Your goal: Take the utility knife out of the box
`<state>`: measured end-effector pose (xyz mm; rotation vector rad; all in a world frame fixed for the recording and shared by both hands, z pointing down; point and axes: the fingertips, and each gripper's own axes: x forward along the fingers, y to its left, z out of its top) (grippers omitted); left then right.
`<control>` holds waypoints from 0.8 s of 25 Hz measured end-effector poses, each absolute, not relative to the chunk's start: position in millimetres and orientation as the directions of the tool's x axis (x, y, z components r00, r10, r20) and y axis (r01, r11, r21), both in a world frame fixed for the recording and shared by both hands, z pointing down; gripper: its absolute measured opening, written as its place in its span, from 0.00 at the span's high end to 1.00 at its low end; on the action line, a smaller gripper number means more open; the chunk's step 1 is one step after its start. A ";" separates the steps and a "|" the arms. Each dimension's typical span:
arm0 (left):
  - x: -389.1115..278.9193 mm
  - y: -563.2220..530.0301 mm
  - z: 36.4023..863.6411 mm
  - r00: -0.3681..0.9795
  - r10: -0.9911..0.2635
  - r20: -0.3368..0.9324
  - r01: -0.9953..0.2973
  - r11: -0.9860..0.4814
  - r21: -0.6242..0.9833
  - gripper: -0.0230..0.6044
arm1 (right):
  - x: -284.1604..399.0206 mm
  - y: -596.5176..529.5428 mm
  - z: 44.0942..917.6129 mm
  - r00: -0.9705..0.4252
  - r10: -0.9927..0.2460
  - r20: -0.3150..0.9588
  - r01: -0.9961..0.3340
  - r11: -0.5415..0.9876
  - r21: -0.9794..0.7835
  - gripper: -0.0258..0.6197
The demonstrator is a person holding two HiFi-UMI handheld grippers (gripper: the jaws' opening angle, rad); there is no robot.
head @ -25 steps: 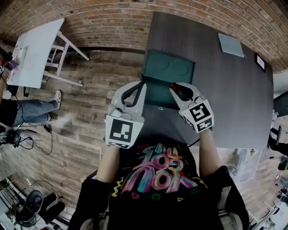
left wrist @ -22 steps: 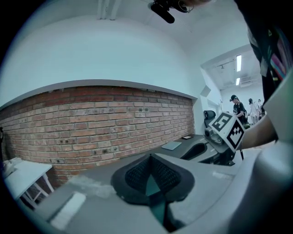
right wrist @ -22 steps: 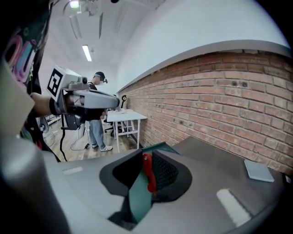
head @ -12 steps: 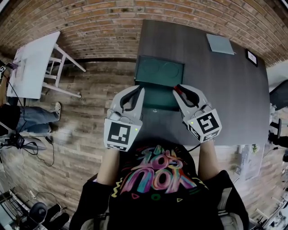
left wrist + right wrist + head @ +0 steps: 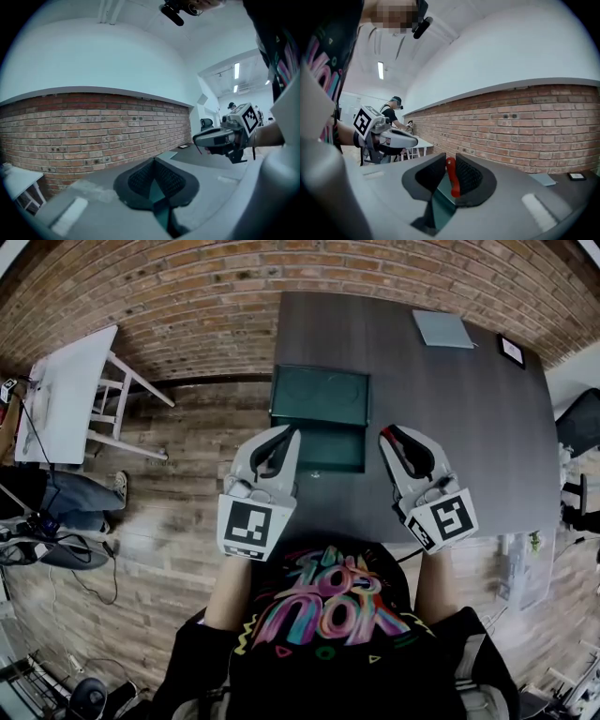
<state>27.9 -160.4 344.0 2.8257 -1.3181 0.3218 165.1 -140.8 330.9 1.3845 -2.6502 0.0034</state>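
The red utility knife is out of the box now, pinched upright between the jaws of the right gripper, which are closed on its slim body with both ends sticking out past the dark ribbed pads. The gripper holds it above the dark grey table, just beside the box's right-hand edge and clear of it. The box itself is teal and lies open at the table's near-left corner, its lid folded back toward the brick wall. The left gripper hovers over the box's front left corner with its jaws brought together at the tips and nothing between them – only a sliver of teal shows through the gap further back. The two grippers sit side by side, well apart, each pointing away from the person toward the wall. Farther back on the table lie a pale square sheet and a small dark-framed item; a white side table stands off to the left on the wooden floor.
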 end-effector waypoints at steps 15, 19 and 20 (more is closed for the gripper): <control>22.9 -159.5 343.2 0.609 -0.772 0.182 -0.777 -0.627 -0.059 0.96 | 171.7 -135.8 325.2 -0.545 -0.833 0.095 -0.832 0.552 0.060 0.86; 19.1 -160.9 343.7 0.607 -0.773 0.184 -0.780 -0.624 -0.051 0.96 | 167.9 -137.0 326.2 -0.549 -0.830 0.098 -0.829 0.556 0.060 0.86; 18.2 -161.5 344.1 0.606 -0.773 0.186 -0.780 -0.624 -0.050 0.96 | 167.5 -137.5 326.4 -0.549 -0.830 0.098 -0.830 0.555 0.057 0.86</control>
